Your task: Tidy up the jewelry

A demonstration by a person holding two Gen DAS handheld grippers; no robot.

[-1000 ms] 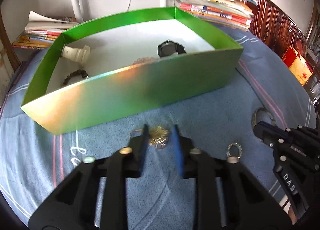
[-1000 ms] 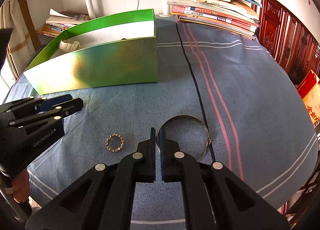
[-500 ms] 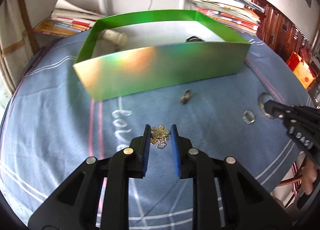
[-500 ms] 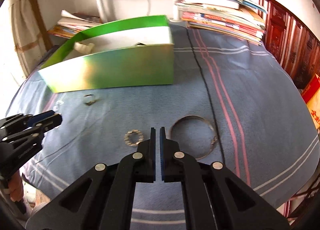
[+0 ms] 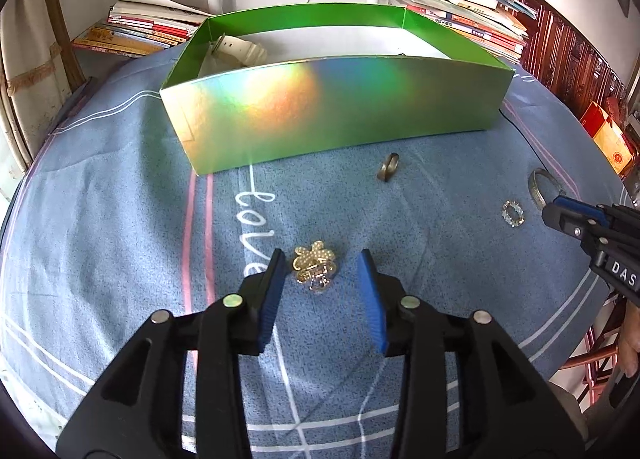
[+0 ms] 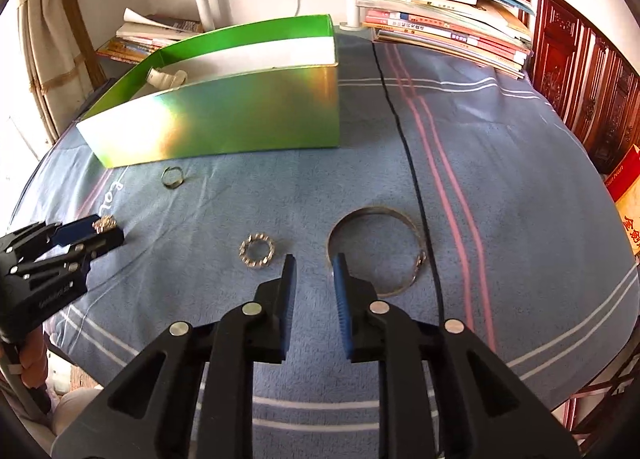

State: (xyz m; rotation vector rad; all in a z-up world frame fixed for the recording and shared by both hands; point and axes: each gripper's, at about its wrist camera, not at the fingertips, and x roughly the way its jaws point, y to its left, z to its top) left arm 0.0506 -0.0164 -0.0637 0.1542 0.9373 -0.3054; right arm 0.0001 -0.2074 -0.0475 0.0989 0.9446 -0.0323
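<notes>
— What fills the room from where you stand?

— A table under a blue cloth (image 6: pixel 500 163) with pink and white stripes. On its far side sits a green box (image 5: pixel 336 115), open-topped, its near wall shimmering like a rainbow. A pale watch strap (image 5: pixel 240 51) lies in its left back corner. Stacks of books (image 6: pixel 440 31) are piled behind it.

— And the tools?

— The left gripper (image 5: pixel 322 283) points down at the cloth. Its jaws have just been opening and stand apart, with a gold flower brooch (image 5: pixel 314 265) lying loose on the cloth between them, neither blue pad pressing it. The right gripper (image 6: pixel 313 283) has also just been parting its jaws; nothing sits between them. Its right finger is at the near left rim of a silver bangle (image 6: pixel 376 251), which lies flat on the cloth; whether it touches the rim I can't tell.

— Any smaller pieces?

— A sparkly stone-set ring (image 6: pixel 258 251) lies just left of the right gripper's fingers. A plain band ring (image 5: pixel 388 167) rests on the cloth near the box's front wall, roughly midway between the two tools.
</notes>
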